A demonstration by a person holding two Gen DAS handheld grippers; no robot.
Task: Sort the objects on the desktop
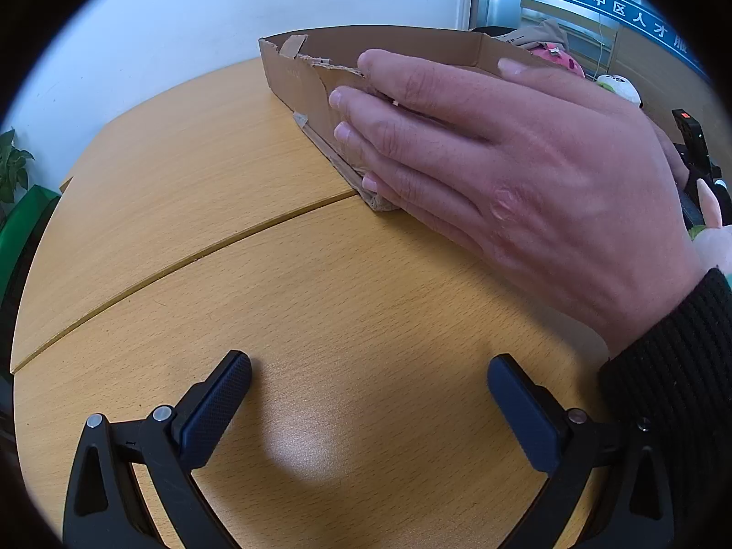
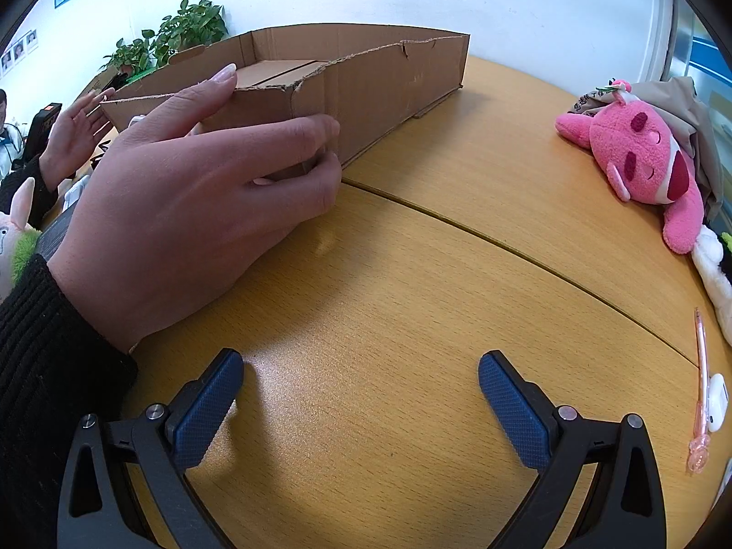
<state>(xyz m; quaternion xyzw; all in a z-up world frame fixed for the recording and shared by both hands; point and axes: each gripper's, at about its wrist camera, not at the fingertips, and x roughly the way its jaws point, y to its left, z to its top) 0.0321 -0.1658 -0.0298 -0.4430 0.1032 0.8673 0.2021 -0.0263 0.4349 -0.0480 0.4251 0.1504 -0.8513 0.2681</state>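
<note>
Fingers (image 2: pixel 226 405) of both our grippers stand wide apart over bare table (image 2: pixel 411 311), holding nothing, while a bare hand (image 2: pixel 183 210) steadies the cardboard box (image 2: pixel 375 87) at the table's far side. We judge the pink plush toy (image 2: pixel 640 160) on the right light and soft, best pinched at a limb, and the pink pen (image 2: pixel 700 389) slim and slippery. Blue wall sign (image 1: pixel 631 13) reads 吴中区人才.
</note>
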